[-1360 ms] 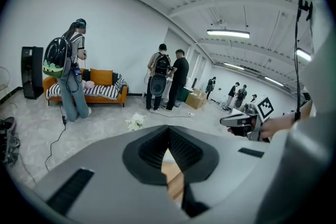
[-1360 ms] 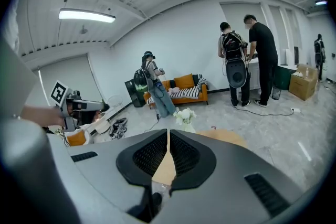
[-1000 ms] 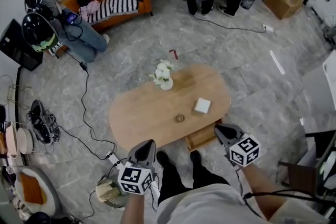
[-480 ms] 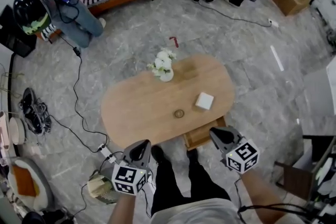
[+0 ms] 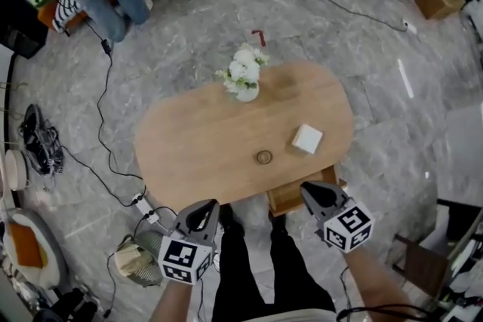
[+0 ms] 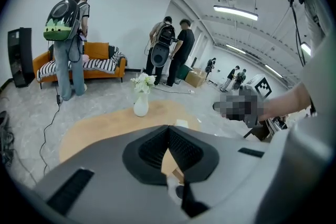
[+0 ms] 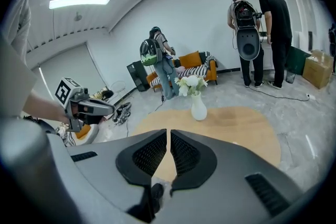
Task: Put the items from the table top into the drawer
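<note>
Box [image 5: 307, 139] and ring [image 5: 263, 157] haven't budged, both sit on the table [image 5: 189, 151] toward its near right side, with the vase [image 5: 247, 90] at the far edge. The drawer [image 5: 289, 197] pokes out from under the near edge, right below the ring and box, and looks part open to me. What's changed over the last second is the person: the table fills more of the head view now, the sofa has mostly slid off the top, and both grippers have come down to the near edge. Right gripper [image 5: 311, 192] is just beside the drawer, jaws pinched together to a thin slit, nothing in them. Left gripper [image 5: 205, 211] is off the table's near left edge, jaws closed tip to tip, also empty. So nothing's in the drawer yet. My guess is this is just the approach, and one set of jaws needs to open before any pickup.
</note>
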A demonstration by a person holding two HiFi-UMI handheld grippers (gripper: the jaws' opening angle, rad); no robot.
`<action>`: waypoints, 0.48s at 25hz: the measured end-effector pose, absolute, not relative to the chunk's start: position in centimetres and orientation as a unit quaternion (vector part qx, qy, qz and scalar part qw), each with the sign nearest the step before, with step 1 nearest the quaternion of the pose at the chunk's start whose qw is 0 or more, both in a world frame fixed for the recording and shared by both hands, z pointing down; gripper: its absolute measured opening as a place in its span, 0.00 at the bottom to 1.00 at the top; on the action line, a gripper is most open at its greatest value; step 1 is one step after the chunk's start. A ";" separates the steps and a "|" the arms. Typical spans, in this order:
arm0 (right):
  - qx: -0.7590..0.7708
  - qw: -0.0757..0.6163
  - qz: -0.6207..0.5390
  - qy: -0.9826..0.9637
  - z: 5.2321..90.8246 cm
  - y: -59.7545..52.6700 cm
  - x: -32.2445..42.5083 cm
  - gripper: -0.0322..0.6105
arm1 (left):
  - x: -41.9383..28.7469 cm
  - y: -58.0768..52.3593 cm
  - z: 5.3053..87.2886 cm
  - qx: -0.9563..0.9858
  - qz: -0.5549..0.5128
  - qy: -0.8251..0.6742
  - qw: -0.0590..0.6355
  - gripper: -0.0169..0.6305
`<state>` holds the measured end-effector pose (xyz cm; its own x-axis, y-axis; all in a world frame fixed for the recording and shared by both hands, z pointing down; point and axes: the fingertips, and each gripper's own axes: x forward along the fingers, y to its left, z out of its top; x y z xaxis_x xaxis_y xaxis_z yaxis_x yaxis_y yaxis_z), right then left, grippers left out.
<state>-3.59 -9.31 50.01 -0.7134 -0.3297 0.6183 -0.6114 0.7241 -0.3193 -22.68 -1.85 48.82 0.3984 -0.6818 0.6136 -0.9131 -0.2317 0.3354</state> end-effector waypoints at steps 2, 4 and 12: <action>0.266 0.269 0.268 -0.886 51.9 -9.4 -4.0 0.11 | -22.6 -1.7 50.3 0.764 0.176 -0.520 0.340 0.03; 0.264 0.269 0.275 -0.884 53.8 -9.6 -4.5 0.12 | -22.9 -1.9 51.7 0.760 0.176 -0.522 0.344 0.03; 0.250 0.286 0.292 -0.878 60.2 -10.9 -5.7 0.12 | -23.2 -3.9 56.8 0.752 0.173 -0.527 0.355 0.03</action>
<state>-5.70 -10.93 60.20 -0.7109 -0.2718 0.6486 -0.6064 0.7040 -0.3697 -23.24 -3.89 56.78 0.3848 -0.6703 0.6345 -0.9159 -0.1919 0.3526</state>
